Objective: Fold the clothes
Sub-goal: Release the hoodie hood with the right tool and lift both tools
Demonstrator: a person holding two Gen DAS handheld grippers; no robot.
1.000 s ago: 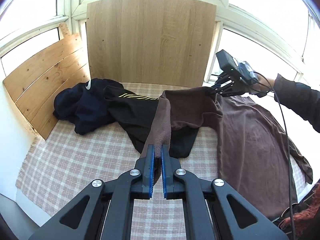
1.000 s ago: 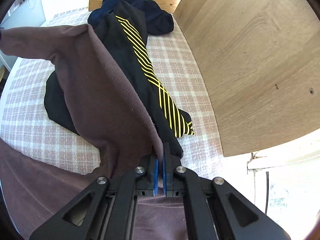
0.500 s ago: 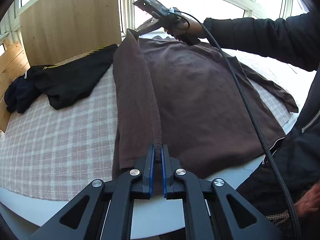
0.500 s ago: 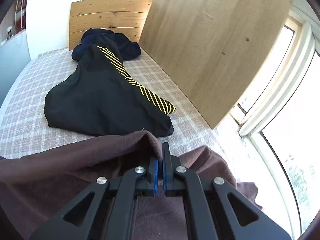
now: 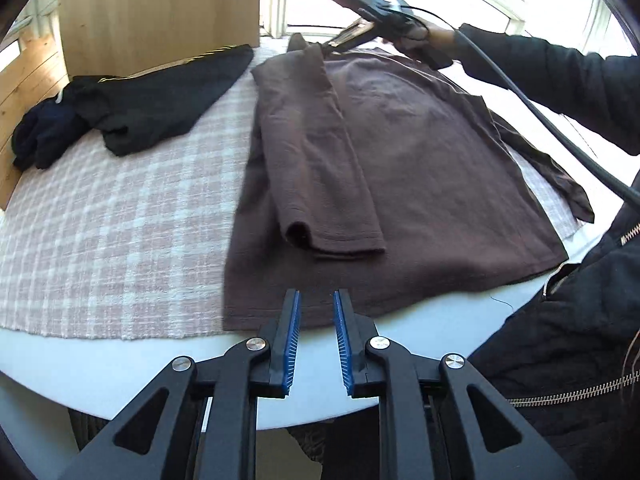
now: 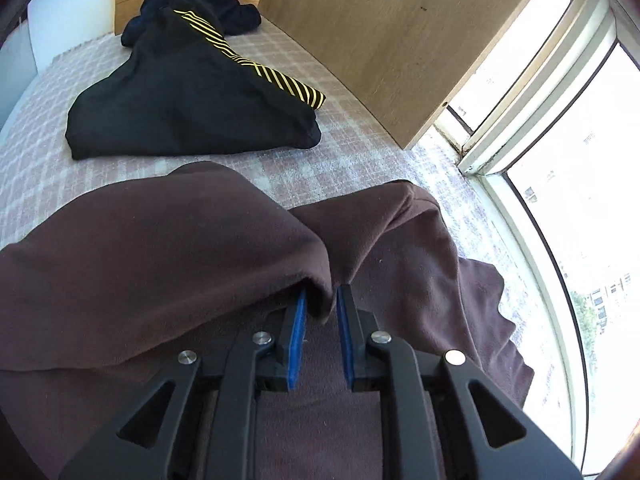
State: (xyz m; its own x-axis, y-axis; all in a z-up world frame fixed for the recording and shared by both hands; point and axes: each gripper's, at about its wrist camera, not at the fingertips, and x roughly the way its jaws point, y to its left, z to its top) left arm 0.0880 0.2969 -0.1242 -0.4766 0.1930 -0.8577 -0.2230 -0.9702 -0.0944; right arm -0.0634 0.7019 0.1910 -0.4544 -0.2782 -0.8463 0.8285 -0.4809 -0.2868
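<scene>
Released brown shirt point(image 5: 400, 152) lies beyond left hand-held gripper point(image 5: 316, 300).

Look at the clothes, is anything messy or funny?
Yes. The black garment with yellow stripes and a navy one lie crumpled together by the wooden board, unfolded. The brown shirt's far sleeve trails off the checked cloth.

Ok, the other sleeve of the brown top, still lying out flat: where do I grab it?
Judging by how it lies, take the spread sleeve at its cuff end, coming from the table edge by the person: that tip lies free and flat beside the brown top, so it should lift cleanly across.
</scene>
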